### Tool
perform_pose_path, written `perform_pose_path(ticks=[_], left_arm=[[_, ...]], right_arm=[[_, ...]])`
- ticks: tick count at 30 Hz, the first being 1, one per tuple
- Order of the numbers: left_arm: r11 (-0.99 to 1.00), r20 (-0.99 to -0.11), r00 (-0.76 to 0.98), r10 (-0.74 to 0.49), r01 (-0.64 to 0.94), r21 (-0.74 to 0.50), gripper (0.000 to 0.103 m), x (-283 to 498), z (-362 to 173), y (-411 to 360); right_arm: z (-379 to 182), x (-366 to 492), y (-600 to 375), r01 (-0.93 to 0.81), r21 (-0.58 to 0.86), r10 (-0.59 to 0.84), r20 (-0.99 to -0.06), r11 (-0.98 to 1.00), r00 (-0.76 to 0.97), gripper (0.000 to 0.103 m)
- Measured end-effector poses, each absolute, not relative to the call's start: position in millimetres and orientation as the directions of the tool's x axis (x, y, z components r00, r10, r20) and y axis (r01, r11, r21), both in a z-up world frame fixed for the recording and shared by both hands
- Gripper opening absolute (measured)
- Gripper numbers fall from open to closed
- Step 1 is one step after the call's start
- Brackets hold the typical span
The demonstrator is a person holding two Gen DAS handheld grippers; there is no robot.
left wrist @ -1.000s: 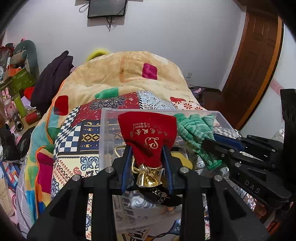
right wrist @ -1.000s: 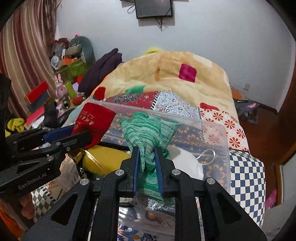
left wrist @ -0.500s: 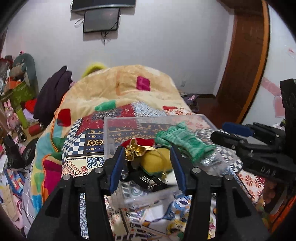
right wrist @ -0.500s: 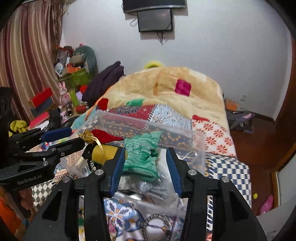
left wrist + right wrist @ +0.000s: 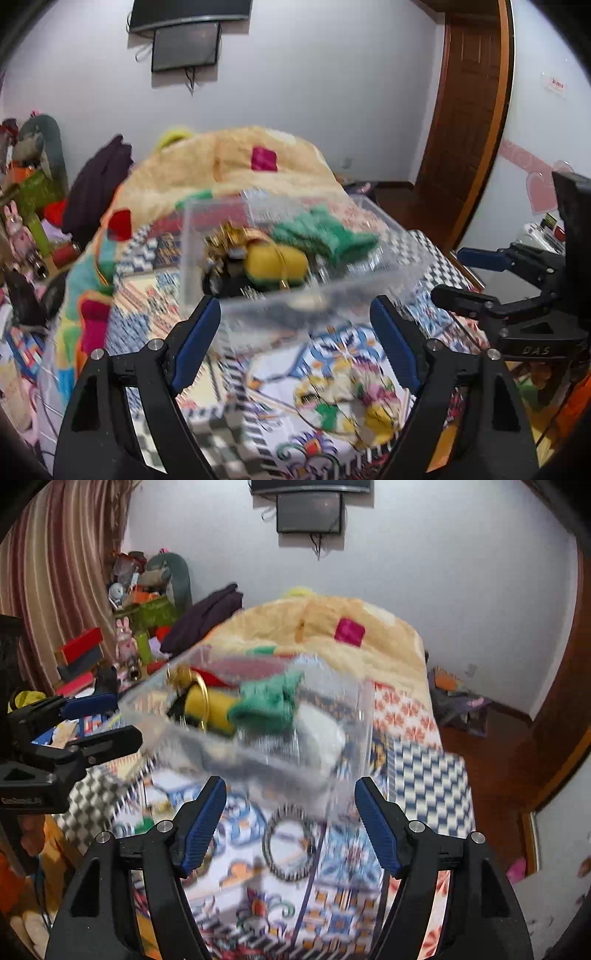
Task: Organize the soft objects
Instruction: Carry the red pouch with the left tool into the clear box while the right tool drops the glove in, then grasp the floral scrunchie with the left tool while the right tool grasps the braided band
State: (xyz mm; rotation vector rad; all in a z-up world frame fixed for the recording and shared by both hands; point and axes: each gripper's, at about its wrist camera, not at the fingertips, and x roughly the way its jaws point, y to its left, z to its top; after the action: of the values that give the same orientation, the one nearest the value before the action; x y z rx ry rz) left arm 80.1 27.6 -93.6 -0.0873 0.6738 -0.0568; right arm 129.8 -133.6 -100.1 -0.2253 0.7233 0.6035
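A clear plastic box sits on the patterned bed quilt; it also shows in the right wrist view. Inside lie a green knitted cloth, a yellow soft item and a gold-trimmed pouch. My left gripper is open and empty, just in front of the box. My right gripper is open and empty, also in front of the box. Both views are blurred.
A striped hair tie lies on the quilt below the box. A beige blanket heaps behind the box. Cluttered shelves and dark clothing stand at the left. A wooden door is at the right.
Both grippers let go of the red pouch and the green cloth, which dropped into the box. Both then opened wider and drew back from the box.
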Motion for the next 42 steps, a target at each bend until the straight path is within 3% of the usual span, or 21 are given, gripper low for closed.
perform_pose_path(ticks=[15,22,24,26,32,37,42], left_arm=[[0.990,-0.742,0.658,-0.129,0.042,-0.135,0.083,72.5,-162.3,7.9],[0.992,-0.744,0.656,-0.127,0.079,-0.100,0.066,69.1,-171.7,-7.2],[0.992,-0.740,0.660,-0.127,0.084,-0.095,0.061,68.5,-172.3,-10.3],[0.992,-0.738,0.664,-0.124,0.086,-0.089,0.048,67.6,-172.5,-13.1],[0.990,-0.737,0.661,-0.143,0.088,-0.112,0.019,70.1,-170.2,-5.1],[0.990,-0.725,0.674,-0.141,0.086,-0.113,0.012,67.2,-163.7,-1.7],[0.990,-0.687,0.713,-0.139,0.082,-0.114,0.012,60.5,-145.1,2.2]], right_arm=[[-169.0,136.9,-140.6,-0.565,0.095,0.409,-0.788,0.820,0.460,0.068],[-170.8,135.1,-144.1,-0.558,0.094,0.408,-0.783,0.824,0.470,0.036],[-169.6,132.5,-144.2,-0.557,0.096,0.410,-0.780,0.825,0.473,0.031],[-169.3,132.4,-145.2,-0.556,0.094,0.410,-0.778,0.826,0.477,0.022],[-168.3,131.4,-142.2,-0.569,0.096,0.421,-0.773,0.817,0.475,0.015],[-159.6,125.5,-141.5,-0.580,0.094,0.441,-0.750,0.809,0.493,0.015],[-142.6,121.2,-143.0,-0.588,0.106,0.471,-0.717,0.802,0.514,0.015]])
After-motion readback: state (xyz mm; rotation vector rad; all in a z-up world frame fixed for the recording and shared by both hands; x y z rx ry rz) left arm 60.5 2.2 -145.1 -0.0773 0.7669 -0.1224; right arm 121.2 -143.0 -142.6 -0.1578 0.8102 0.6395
